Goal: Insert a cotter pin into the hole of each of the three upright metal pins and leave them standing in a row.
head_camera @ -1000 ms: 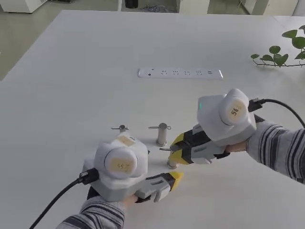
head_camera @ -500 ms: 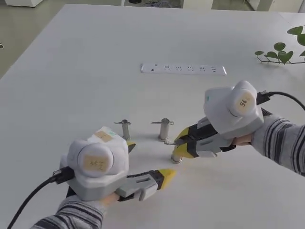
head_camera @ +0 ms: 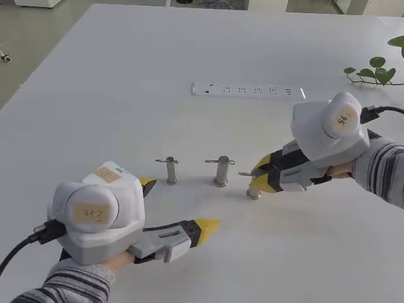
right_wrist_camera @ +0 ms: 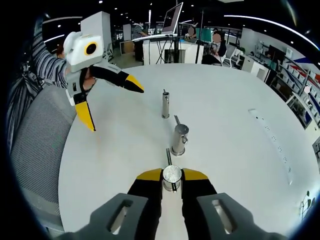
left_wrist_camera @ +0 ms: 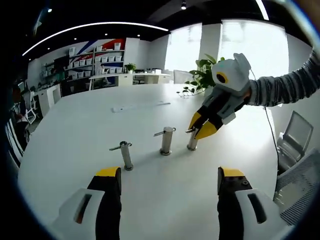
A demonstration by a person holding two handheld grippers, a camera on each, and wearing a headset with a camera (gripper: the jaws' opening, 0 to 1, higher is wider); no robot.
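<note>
The right gripper [head_camera: 260, 179] has its 2 yellow-tipped jaws drawn in on the head of the right pin [head_camera: 254, 192]. In the right gripper view the round top of that pin [right_wrist_camera: 172, 175] sits squeezed between the jaw tips, touching both. The pin's foot rests on the white table [head_camera: 126, 95]. A thin cotter pin [right_wrist_camera: 169, 156] sticks out of the pin's head, pointing away from the gripper towards the middle pin [right_wrist_camera: 179, 139]. In the head view it shows as a short rod [head_camera: 245, 173] just left of the jaw tips.

The left gripper [head_camera: 178, 205] hovers low over the table, nearer the person, with its jaws spread wide and nothing between them. In its own view the 2 jaws [left_wrist_camera: 169, 175] stand well apart, and all 3 pins stand beyond the gap.

The 3 pins stand in a row across the table. The left pin [head_camera: 171, 170] is upright with a second cotter pin [head_camera: 165, 160] through its top. The middle pin [head_camera: 221, 172] is also upright and carries a third cotter pin [head_camera: 213, 161] crosswise near its head. The right pin is near the middle one, a little closer to the person.

Farther back on the table lies a white power strip [head_camera: 249, 91], well apart from the pins. A leafy plant [head_camera: 372, 69] trails in at the right edge.
</note>
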